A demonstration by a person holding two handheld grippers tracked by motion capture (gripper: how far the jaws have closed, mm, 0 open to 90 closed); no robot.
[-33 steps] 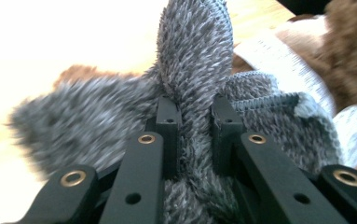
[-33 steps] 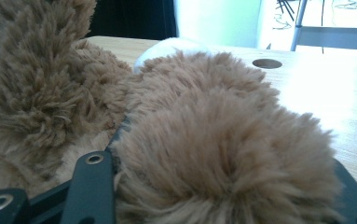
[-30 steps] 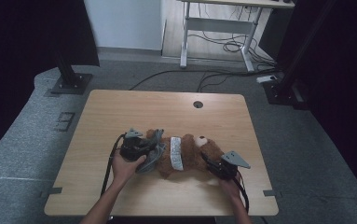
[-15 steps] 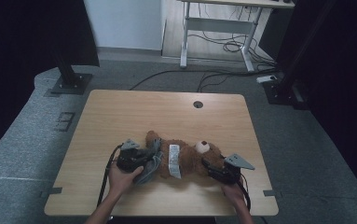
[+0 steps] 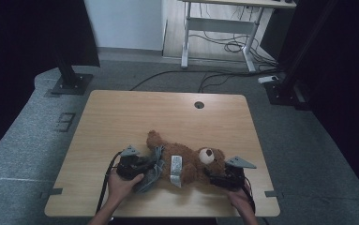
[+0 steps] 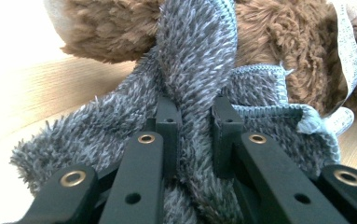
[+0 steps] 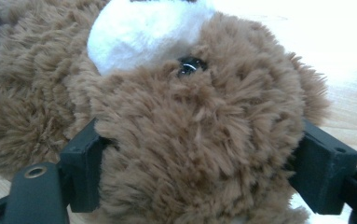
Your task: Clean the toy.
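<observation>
A brown teddy bear (image 5: 192, 161) lies on its back on the wooden table (image 5: 168, 112), head toward the right, with a white label (image 5: 175, 168) across its belly. My left gripper (image 5: 150, 167) is shut on a fuzzy grey knitted cloth (image 5: 154, 174) that lies against the bear's left side. In the left gripper view, the cloth (image 6: 199, 56) is pinched between the jaws of that gripper (image 6: 197, 109). My right gripper (image 5: 212, 176) has just been opening. Its jaws stand wide on either side of the bear's head (image 7: 204, 116), with fur brushing both pads (image 7: 85, 163).
The table has a cable hole (image 5: 199, 104) near its far edge, and bare wood lies beyond the bear. Stand bases (image 5: 69, 84) and cables (image 5: 224, 47) sit on the grey floor behind. Both hands are close to the table's front edge.
My left hand has drawn the grey cloth toward the table's near edge, and the bear has slid nearer with it. The right hand has hardly moved.
</observation>
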